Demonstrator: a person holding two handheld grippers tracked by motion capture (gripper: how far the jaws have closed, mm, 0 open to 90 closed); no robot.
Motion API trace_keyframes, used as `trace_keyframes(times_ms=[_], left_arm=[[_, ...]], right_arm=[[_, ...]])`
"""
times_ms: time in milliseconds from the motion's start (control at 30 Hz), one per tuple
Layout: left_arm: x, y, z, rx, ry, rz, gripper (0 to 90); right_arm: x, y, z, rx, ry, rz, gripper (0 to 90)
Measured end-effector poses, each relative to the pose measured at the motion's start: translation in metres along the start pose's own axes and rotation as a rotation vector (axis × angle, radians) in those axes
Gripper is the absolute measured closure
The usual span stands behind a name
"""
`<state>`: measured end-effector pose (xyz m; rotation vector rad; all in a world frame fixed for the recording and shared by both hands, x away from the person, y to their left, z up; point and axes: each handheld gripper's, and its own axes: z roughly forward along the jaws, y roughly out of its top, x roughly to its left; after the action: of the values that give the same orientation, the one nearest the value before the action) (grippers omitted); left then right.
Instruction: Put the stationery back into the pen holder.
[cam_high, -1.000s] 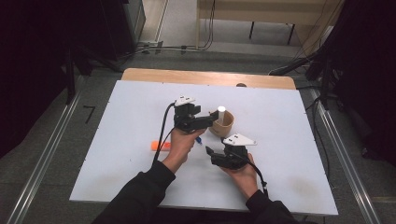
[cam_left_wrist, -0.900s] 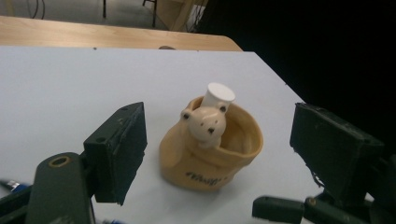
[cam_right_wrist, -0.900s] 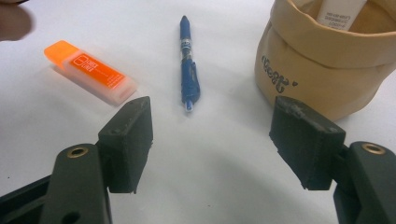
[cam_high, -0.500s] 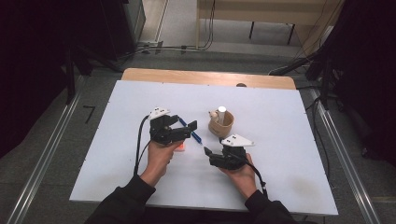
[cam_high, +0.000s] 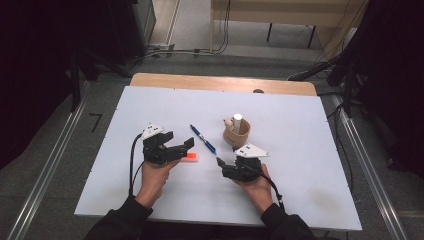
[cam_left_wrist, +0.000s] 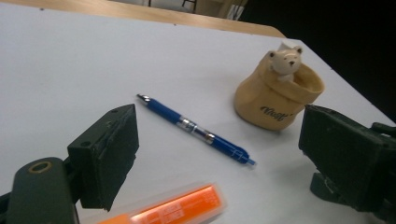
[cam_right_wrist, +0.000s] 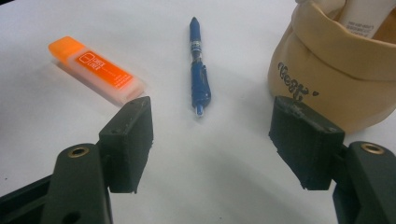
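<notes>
From above, the left gripper (cam_high: 186, 148) has swung away from the tan pot (cam_high: 236, 134) across the white table (cam_high: 310, 165) and now sits low over the orange eraser (cam_high: 189, 157), its jaws having just been opening, spread wide with nothing between them. That reads as the white tube (cam_high: 238, 120) delivered to the pot and the eraser lined up next. Nearby, the right gripper (cam_high: 220, 162) hovers by the tip of the blue pen (cam_high: 203, 140), jaws apart and empty. Over to the left gripper view: eraser (cam_left_wrist: 177, 207) right under the jaws at the bottom edge, pen (cam_left_wrist: 196, 133) lying beyond, and a detail the overhead misses, a little bear figure (cam_left_wrist: 286, 59) on the pot (cam_left_wrist: 275, 100). Right gripper view now: eraser (cam_right_wrist: 95, 69) and pen (cam_right_wrist: 198, 70) both ahead of wide, empty jaws, the pot (cam_right_wrist: 336, 74) close on the right with lettering readable.
</notes>
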<state>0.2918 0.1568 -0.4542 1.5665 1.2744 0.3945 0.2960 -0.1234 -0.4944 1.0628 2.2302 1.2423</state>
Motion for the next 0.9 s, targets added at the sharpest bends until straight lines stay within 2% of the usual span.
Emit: trace_keyframes(times_ms=[100,433,667,900], left_arm=[[0.007,-0.003,-0.003,0.002,0.020,-0.002,12.6],[0.026,-0.015,-0.016,0.016,0.083,-0.003,12.7],[0.033,-0.019,-0.017,0.026,0.105,-0.012,12.7],[0.034,-0.020,-0.016,0.026,0.105,-0.015,12.8]], right_arm=[[0.001,0.001,0.002,-0.008,-0.006,-0.013,28.9],[0.004,0.006,0.013,-0.001,-0.016,-0.012,31.6],[0.005,0.010,0.026,-0.005,-0.028,-0.026,32.9],[0.008,0.014,0.034,-0.012,-0.034,-0.032,34.1]])
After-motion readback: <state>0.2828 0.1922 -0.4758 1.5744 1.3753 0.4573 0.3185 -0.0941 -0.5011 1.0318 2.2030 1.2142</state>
